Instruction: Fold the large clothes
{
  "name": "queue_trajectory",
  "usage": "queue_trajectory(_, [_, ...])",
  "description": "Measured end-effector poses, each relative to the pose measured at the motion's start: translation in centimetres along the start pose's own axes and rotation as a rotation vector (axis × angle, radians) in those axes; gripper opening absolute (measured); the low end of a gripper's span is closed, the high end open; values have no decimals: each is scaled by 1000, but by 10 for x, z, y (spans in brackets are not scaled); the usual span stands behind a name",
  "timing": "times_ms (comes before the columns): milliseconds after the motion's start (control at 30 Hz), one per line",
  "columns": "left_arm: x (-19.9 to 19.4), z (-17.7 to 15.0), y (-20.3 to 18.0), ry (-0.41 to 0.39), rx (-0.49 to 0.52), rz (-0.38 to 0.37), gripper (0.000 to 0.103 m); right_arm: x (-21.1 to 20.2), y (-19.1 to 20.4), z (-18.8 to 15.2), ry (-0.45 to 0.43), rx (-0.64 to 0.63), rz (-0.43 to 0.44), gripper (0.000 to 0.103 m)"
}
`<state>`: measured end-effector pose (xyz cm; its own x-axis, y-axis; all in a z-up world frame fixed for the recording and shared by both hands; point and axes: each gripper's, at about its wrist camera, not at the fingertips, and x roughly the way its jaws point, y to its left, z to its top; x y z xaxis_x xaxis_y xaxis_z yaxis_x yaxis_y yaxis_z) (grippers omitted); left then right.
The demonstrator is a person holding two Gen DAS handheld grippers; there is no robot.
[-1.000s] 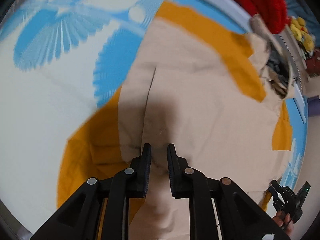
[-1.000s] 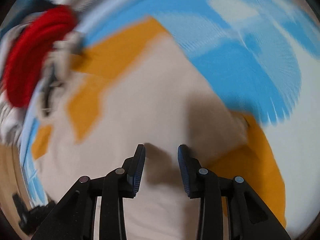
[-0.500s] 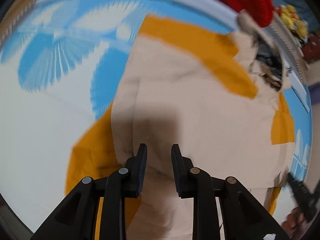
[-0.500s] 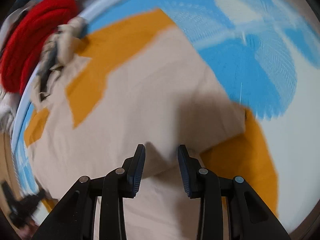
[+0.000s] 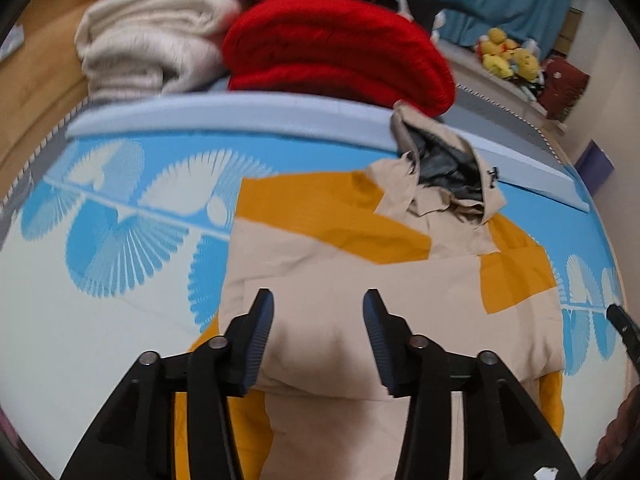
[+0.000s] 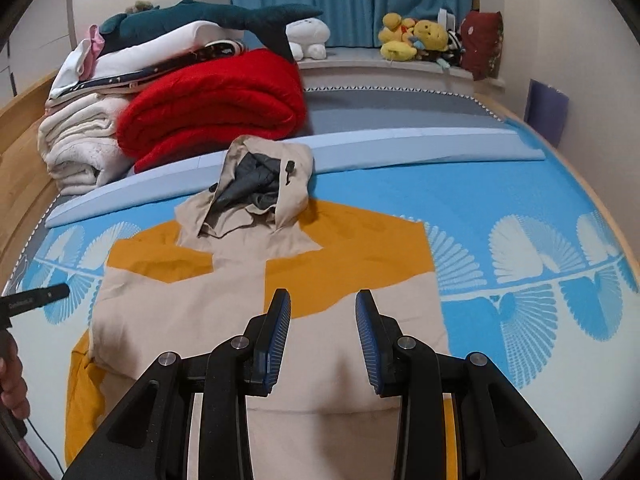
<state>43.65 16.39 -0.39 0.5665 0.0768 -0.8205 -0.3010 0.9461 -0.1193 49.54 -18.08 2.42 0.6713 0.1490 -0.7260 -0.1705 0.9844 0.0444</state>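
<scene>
1. Left gripper (image 5: 318,330) and right gripper (image 6: 322,332) both hung with jaws apart, gripping nothing, just above the near fold of the jacket (image 6: 224,312).
2. Jacket lay flat mid-bed on the blue patterned sheet (image 6: 520,216), partly folded; released fabric looked springy, so the fold could have crept open.
3. Hood (image 6: 264,188) at the jacket's far end sat bunched; folding over it risked a lumpy, lopsided bundle.
4. Red blanket (image 6: 216,108) lay just beyond the hood; it could have snagged.

Both wrist views look forward over their own claw, low over bed (image 6: 520,208), facing headboard end. Shared: jacket (image 5: 340,280) (image 6: 192,304) ahead, red blanket (image 5: 336,48) (image 6: 216,100) beyond.
</scene>
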Motion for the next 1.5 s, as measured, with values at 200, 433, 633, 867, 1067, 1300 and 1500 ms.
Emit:
queue_trajectory(200, [-14, -12, -24, -45, 88, 16, 53, -24, -7, -6, -23, 17, -14, 35])
queue_trajectory(433, [-18, -26, -44, -40, 132, 10, 54, -39, -12, -18, -24, 15, -36, 35])
queue_trajectory(633, [-17, -31, -58, -42, 154, 11, 54, -46, -20, -19, -24, 25, -37, 35])
queue_trajectory(867, [-7, -29, -64, -35, 161, 25, 54, -44, -27, -13, -13, 21, -38, 35])
queue_trajectory(1067, [2, -26, -68, -33, 162, 28, 54, -37, -37, -9, 7, 22, -39, 35])
queue_trajectory(1300, [0, -21, -58, -53, 181, 3, 19, -30, -47, -1, 27, 45, -18, 19])
queue_trajectory(1500, [21, 12, -50, -30, 185, 1, 14, -15, -62, 2, 85, 60, -32, 14])
